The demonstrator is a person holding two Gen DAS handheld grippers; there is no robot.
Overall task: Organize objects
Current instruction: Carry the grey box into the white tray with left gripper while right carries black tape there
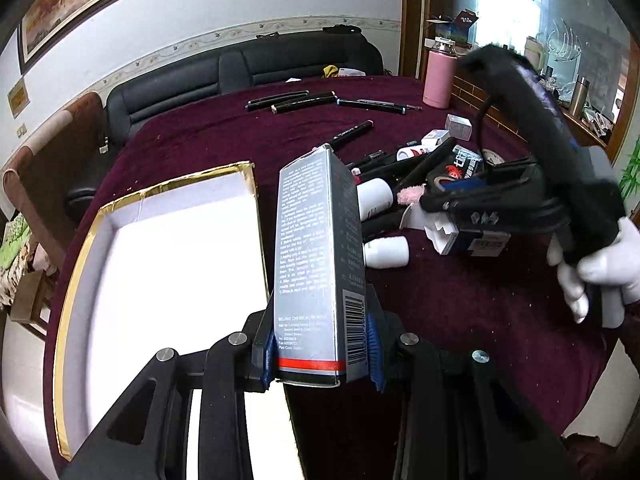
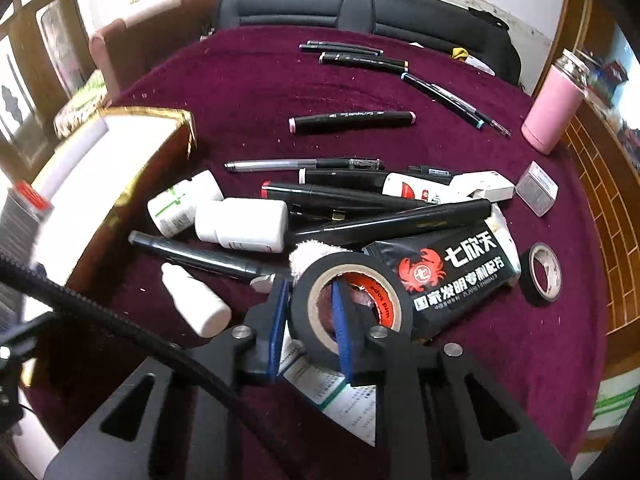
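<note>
My left gripper is shut on a tall silver-grey carton with a red stripe and a barcode, held upright just right of the open white gold-rimmed box. My right gripper is shut on a black tape roll: one blue pad stands inside the roll's hole, the other outside, clamping its wall. It hovers over a pile of black markers, white bottles and a black packet with a red crab. In the left wrist view a white-gloved hand carries the right gripper.
A dark red cloth covers the round table. More markers lie farther back. A second tape roll lies at the right, a pink flask stands at the far right edge, and a black sofa sits behind.
</note>
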